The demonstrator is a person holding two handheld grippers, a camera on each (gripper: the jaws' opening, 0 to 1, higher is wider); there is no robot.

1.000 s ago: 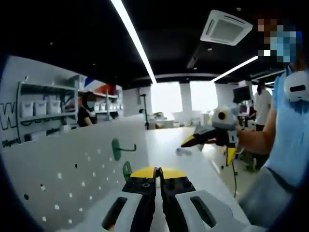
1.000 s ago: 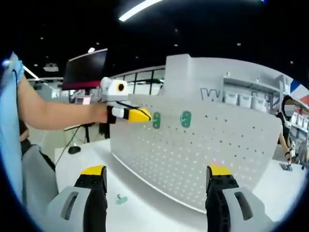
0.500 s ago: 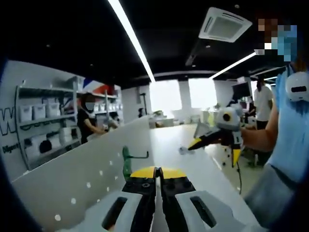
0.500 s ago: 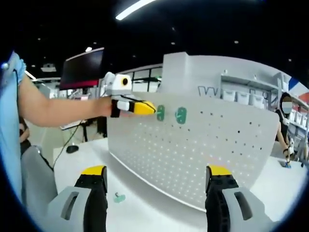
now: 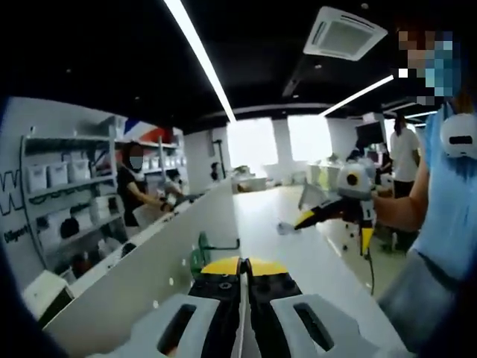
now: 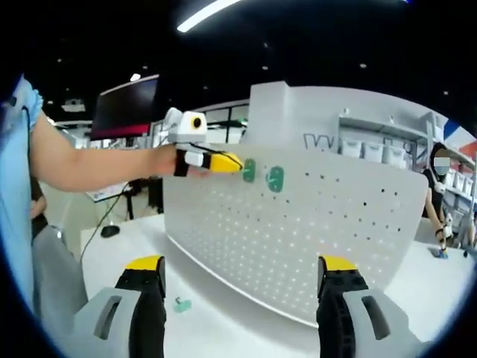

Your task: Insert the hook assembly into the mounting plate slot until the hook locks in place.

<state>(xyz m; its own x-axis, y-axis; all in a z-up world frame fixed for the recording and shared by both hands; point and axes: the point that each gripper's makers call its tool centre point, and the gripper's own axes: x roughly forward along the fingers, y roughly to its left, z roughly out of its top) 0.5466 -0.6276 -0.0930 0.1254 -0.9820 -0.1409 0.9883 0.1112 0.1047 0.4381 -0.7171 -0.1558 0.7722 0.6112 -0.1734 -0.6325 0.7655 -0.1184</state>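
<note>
The left gripper [image 6: 237,163], jaws closed together, presses its yellow tips against a green hook [image 6: 249,170] near the top edge of the white pegboard [image 6: 298,239]. A second green hook [image 6: 276,178] sits just beside it. The right gripper [image 6: 242,287] hangs back, jaws wide apart, over the white table [image 6: 216,328], where a small green piece [image 6: 179,303] lies in open room.

Two green hooks [image 6: 249,170] [image 6: 276,178], one pegboard [image 6: 298,239], one loose clip [image 6: 179,304].

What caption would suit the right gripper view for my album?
Left gripper at a green hook on the white pegboard; second hook beside it.
</note>
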